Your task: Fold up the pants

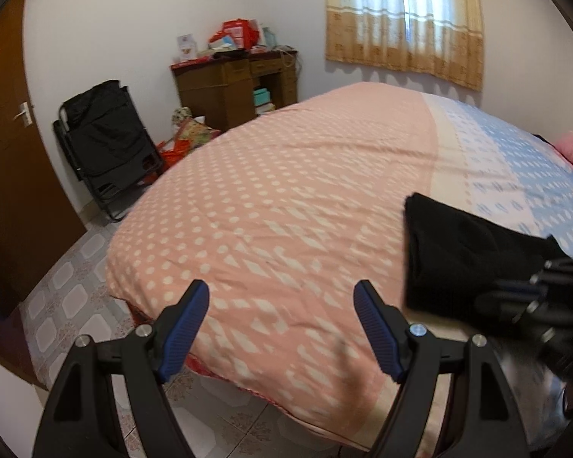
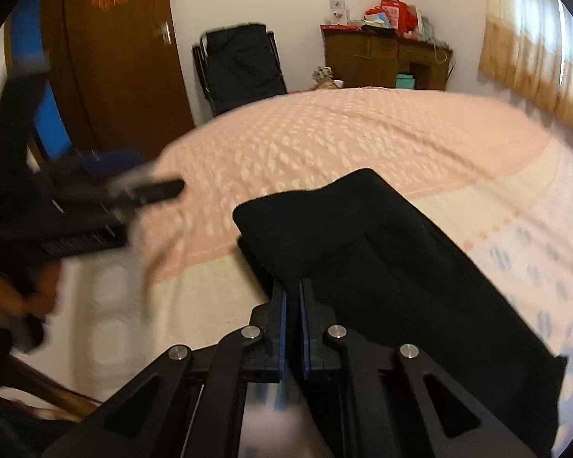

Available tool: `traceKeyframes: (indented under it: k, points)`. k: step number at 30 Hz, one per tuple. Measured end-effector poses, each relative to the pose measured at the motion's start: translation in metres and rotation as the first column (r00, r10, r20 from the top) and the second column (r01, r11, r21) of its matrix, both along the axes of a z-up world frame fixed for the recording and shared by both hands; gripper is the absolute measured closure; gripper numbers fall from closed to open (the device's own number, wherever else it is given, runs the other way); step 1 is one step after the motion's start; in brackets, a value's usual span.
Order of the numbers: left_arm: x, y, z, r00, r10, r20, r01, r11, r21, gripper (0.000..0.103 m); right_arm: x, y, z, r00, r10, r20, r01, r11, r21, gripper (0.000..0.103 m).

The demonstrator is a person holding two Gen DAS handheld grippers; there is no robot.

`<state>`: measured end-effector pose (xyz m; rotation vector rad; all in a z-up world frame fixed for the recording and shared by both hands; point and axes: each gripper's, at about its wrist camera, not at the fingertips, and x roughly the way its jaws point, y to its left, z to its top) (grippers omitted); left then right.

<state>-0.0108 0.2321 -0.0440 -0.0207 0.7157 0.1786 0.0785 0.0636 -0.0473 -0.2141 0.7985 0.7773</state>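
The pants (image 2: 382, 267), black and already folded into a thick, compact bundle, lie on the bed's quilt (image 1: 286, 198) right in front of the right gripper (image 2: 292, 294), across the cream band where the pink dotted part meets the pale blue part. That right gripper has its two blue-lined fingers (image 2: 282, 328) drawn almost together with only a thin slit between them, set at the near edge of the bundle; whether any cloth is pinched in the slit I cannot tell, since the black fabric and black fingers merge there. The left gripper (image 1: 280, 305) is spread wide and grips nothing, its blue ribbed pads (image 1: 187, 328) hanging above the pink corner of the quilt and the tiled floor (image 1: 68, 290) beside the bed, with the pants off to its right. In the right wrist view the same left gripper appears blurred at the left edge, clear of the bundle. Farther back, a black folding chair (image 1: 107, 141) leans against the white wall near a brown door (image 1: 7, 160). Beyond it a dark wooden desk (image 1: 229, 84) stands in the corner, piled with red bags and boxes (image 1: 237, 36). A beige curtain (image 1: 405, 19) covers the window above the far side of the bed.
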Motion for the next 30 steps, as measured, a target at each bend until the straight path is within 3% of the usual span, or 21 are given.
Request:
traceKeyframes:
  k: [2, 6, 10, 14, 20, 22, 24, 25, 29, 30]
  points:
    - [0.0, -0.005, -0.002, 0.999, -0.041, -0.003, 0.041, 0.999, -0.018, 0.023, 0.004, -0.014, 0.006, 1.0, -0.014, -0.014, 0.014, 0.999, 0.036, 0.097]
    - [-0.001, -0.014, -0.005, 0.997, -0.074, -0.013, 0.074, 0.997, 0.008, 0.023, 0.007, -0.005, 0.004, 0.998, -0.04, 0.043, 0.041, 0.999, -0.025, 0.097]
    - [-0.001, -0.017, -0.004, 0.997, -0.082, -0.015, 0.082, 0.997, -0.006, 0.023, 0.002, 0.01, -0.019, 0.998, 0.039, -0.049, -0.039, 0.999, -0.006, 0.096]
    - [-0.003, -0.014, 0.0, 0.997, -0.077, -0.009, 0.077, 0.997, 0.007, 0.023, -0.008, 0.02, -0.029, 0.999, 0.015, 0.043, -0.015, 1.0, -0.006, 0.092]
    - [-0.007, -0.008, 0.001, 0.997, -0.074, -0.005, 0.074, 0.997, 0.017, 0.023, -0.01, 0.007, -0.014, 0.999, -0.025, 0.038, 0.023, 0.998, 0.056, 0.09]
    - [-0.007, -0.005, 0.002, 0.998, -0.064, -0.003, 0.064, 0.998, 0.02, 0.023, -0.019, 0.003, -0.002, 0.997, -0.028, 0.079, 0.023, 0.997, 0.072, 0.083]
    - [-0.007, 0.001, 0.005, 0.999, -0.047, 0.002, 0.047, 0.999, 0.014, 0.023, -0.022, 0.012, 0.0, 0.993, -0.012, 0.119, 0.006, 0.999, 0.051, 0.053]
    - [-0.008, 0.006, 0.007, 0.999, -0.036, 0.009, 0.036, 0.999, 0.0, 0.023, -0.024, 0.016, -0.001, 0.991, 0.0, 0.135, -0.005, 0.999, 0.041, 0.049]
    - [-0.01, 0.019, 0.01, 1.0, -0.011, 0.017, 0.012, 0.999, -0.045, 0.022, -0.024, 0.036, -0.015, 0.987, 0.02, 0.158, -0.009, 0.997, -0.073, 0.05]
    - [-0.01, 0.021, 0.01, 1.0, -0.006, 0.018, 0.007, 0.999, -0.047, 0.022, -0.023, 0.041, -0.022, 0.987, 0.027, 0.161, -0.009, 0.994, -0.11, 0.059]
